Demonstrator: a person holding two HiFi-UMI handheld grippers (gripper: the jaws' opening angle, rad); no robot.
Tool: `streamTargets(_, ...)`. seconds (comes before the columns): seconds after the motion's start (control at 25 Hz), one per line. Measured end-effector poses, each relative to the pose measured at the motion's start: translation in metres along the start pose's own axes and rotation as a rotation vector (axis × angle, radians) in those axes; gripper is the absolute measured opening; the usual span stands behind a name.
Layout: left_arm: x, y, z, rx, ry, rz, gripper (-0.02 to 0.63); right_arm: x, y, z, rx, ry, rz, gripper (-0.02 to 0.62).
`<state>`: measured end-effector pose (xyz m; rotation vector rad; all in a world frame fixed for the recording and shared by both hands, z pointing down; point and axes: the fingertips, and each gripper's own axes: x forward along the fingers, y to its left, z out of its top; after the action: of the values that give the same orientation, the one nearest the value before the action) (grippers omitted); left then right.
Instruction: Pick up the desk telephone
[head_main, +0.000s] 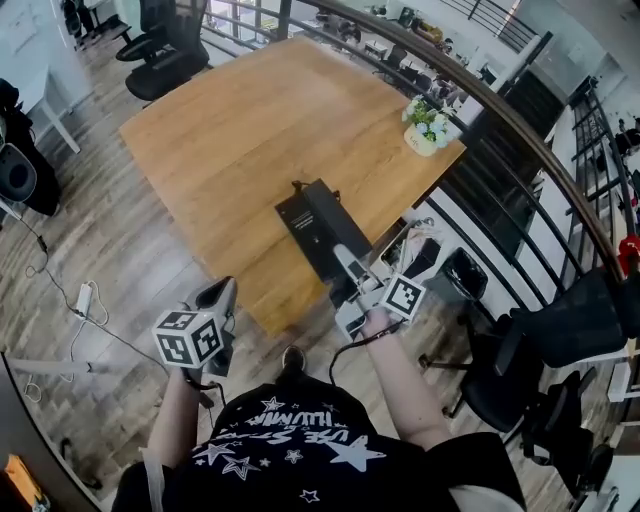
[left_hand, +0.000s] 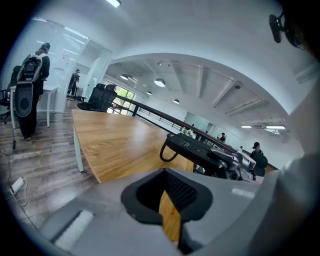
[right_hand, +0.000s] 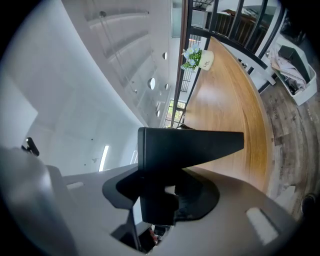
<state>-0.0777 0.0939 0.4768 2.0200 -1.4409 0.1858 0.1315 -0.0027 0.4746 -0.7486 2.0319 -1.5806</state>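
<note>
The black desk telephone (head_main: 313, 228) hangs tilted over the near edge of the wooden table (head_main: 240, 130), with my right gripper (head_main: 346, 264) shut on its near end. In the right gripper view the telephone (right_hand: 187, 144) fills the space between the jaws of the right gripper (right_hand: 157, 200). Seen from the left gripper view, the telephone (left_hand: 194, 147) is off the tabletop and a loop of its cord hangs down. My left gripper (head_main: 221, 293) is left of the table's near corner, over the floor. In its own view the left gripper (left_hand: 170, 202) holds nothing, its jaws together.
A small pot of flowers (head_main: 424, 128) stands at the table's far right corner. Black office chairs (head_main: 163, 52) are behind the table, and more chairs (head_main: 540, 350) to the right below a dark railing (head_main: 520, 130). A power strip (head_main: 84, 297) and cables lie on the floor.
</note>
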Motion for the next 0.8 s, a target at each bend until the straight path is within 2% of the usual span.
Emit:
streamTargets(0.2,-0.027,0.007,-0.01,0.008,0.004,0.005,0.002,-0.009,0.0,-0.033,0.022,0.001,-0.009,0.176)
streamTargets(0.8,-0.119,-0.012,-0.08,-0.006,-0.018,-0.005,0.002,-0.071,0.031,-0.125,0.027,0.01,0.026,0.176)
